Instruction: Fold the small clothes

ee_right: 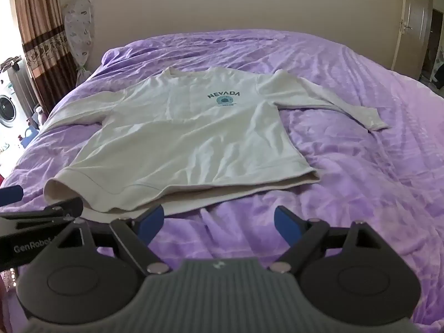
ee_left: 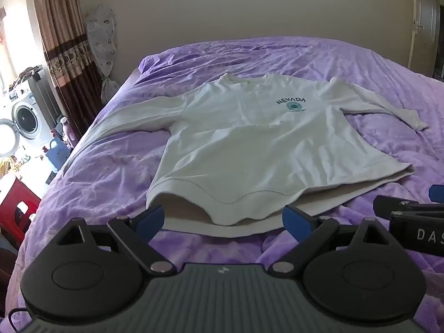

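A white long-sleeved shirt [ee_left: 249, 138] with a green "NEVADA" print lies face up and spread flat on the purple bed [ee_left: 111, 172], both sleeves out to the sides. It also shows in the right wrist view [ee_right: 188, 144]. My left gripper [ee_left: 223, 220] is open and empty, just short of the shirt's near hem. My right gripper [ee_right: 219, 223] is open and empty, over the bedspread [ee_right: 360, 180] just short of the hem's right part. Each gripper shows at the edge of the other's view.
A washing machine [ee_left: 25, 119], bottles and a red crate [ee_left: 16, 211] stand on the floor left of the bed. A brown curtain [ee_left: 63, 41] hangs at the left. A door [ee_right: 410, 25] is at the far right.
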Available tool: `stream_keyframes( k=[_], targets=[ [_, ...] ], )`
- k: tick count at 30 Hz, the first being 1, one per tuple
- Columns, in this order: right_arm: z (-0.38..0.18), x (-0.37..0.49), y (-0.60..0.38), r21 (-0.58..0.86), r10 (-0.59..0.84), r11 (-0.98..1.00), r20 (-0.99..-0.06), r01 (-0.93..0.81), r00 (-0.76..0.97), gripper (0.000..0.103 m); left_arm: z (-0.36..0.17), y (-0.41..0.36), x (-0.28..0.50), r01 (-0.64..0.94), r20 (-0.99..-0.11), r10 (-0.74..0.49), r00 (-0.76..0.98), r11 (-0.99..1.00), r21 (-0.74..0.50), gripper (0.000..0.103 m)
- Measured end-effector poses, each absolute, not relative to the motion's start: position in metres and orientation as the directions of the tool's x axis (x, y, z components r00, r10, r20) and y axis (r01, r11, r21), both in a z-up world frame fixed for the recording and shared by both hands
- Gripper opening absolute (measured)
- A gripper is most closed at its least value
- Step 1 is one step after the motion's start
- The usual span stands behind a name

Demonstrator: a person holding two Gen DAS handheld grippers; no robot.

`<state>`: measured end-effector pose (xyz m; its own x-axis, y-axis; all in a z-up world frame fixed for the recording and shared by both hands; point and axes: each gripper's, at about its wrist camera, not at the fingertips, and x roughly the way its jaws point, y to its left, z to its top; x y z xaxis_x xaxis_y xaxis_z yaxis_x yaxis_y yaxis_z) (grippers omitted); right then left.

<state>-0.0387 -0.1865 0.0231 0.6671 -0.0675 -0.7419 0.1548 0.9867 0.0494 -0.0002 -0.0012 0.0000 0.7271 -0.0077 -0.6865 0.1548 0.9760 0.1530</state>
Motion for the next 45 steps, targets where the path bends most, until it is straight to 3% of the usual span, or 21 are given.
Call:
stream_keyframes(
  k=[45],
  targets=[
    [0.029,-0.042,-0.185,0.029,-0.093,0.986,-0.722,0.165,0.685,0.083,0.002,0.002,-0.003,0.152,-0.687,-0.028,0.726,0.981,0.121,0.103]
  ],
)
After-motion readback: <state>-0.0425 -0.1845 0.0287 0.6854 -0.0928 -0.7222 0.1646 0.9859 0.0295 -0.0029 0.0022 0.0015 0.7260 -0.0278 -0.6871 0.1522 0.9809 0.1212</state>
